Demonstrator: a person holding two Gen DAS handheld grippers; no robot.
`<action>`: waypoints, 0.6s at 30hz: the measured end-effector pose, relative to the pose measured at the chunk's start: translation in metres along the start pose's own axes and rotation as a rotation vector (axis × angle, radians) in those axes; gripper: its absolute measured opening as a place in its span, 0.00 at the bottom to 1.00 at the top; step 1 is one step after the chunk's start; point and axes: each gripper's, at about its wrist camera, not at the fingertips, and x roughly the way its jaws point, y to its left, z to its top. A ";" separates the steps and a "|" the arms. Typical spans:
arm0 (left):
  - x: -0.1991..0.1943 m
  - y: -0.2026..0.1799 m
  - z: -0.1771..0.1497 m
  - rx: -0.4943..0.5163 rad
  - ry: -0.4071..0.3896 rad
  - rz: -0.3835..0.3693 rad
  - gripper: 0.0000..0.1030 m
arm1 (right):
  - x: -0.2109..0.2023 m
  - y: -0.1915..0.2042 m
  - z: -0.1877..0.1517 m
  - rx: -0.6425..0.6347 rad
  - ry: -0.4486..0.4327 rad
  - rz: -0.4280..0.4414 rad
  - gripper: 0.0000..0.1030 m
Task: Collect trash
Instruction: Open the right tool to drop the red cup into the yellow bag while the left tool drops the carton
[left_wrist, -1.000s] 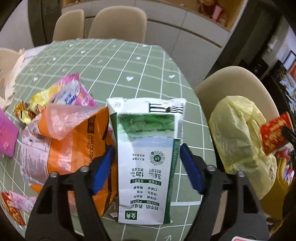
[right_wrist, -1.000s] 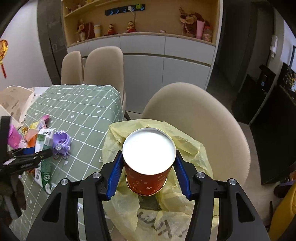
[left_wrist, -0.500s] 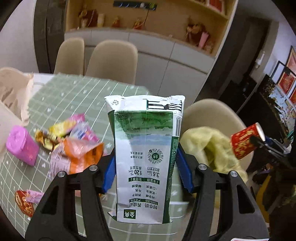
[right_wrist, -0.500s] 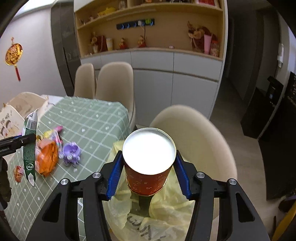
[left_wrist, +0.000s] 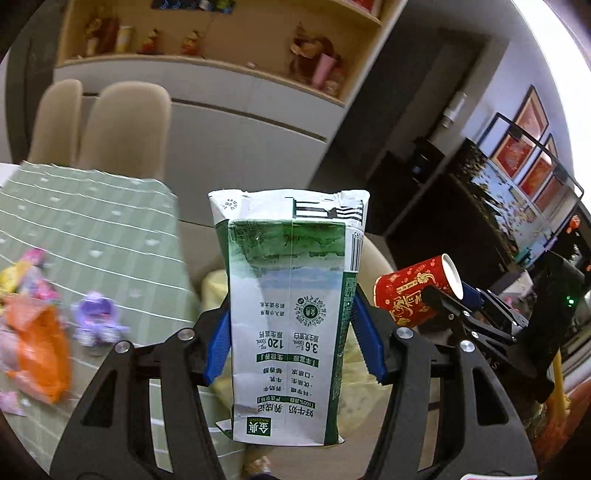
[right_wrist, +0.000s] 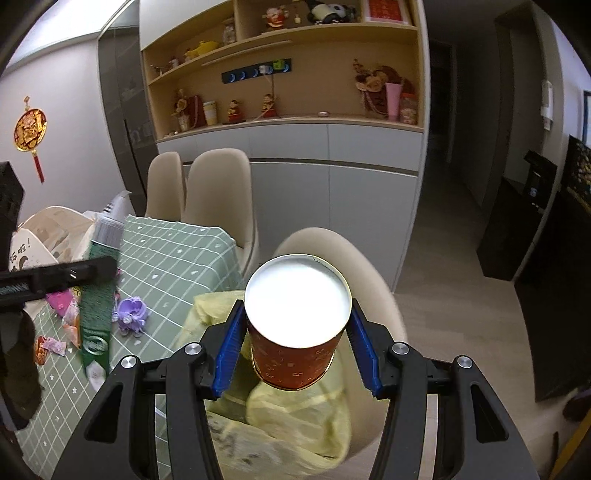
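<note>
My left gripper (left_wrist: 293, 332) is shut on a flattened green-and-white milk carton (left_wrist: 291, 280), held upright in the air past the right edge of the table. From the right wrist view the same carton (right_wrist: 98, 295) hangs at the left in that gripper (right_wrist: 92, 267). My right gripper (right_wrist: 297, 347) is shut on a red paper cup (right_wrist: 295, 365) with a white inside, above a yellow trash bag (right_wrist: 295, 428) on a beige chair (right_wrist: 369, 269). In the left wrist view the cup (left_wrist: 410, 295) is tilted just right of the carton, and a patch of the bag (left_wrist: 212, 284) shows behind it.
The table has a green checked cloth (left_wrist: 92, 221) with an orange wrapper (left_wrist: 37, 343), a purple toy (left_wrist: 98, 314) and several small wrappers. Two more beige chairs (right_wrist: 218, 184) stand at its far side. White cabinets and wooden shelves line the back wall.
The left gripper lifted the carton off the table and swung right toward the chair with the bag. The right gripper rose a little with the cup, still over the bag.
</note>
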 end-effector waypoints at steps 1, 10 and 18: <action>0.014 -0.007 -0.001 -0.006 0.013 -0.017 0.54 | -0.001 -0.005 -0.001 0.003 0.001 -0.003 0.50; 0.078 -0.019 -0.012 -0.077 0.052 -0.089 0.66 | 0.008 -0.036 -0.002 0.013 0.020 0.002 0.50; 0.069 0.004 -0.025 -0.142 0.046 -0.001 0.71 | 0.046 -0.019 -0.010 -0.012 0.082 0.125 0.50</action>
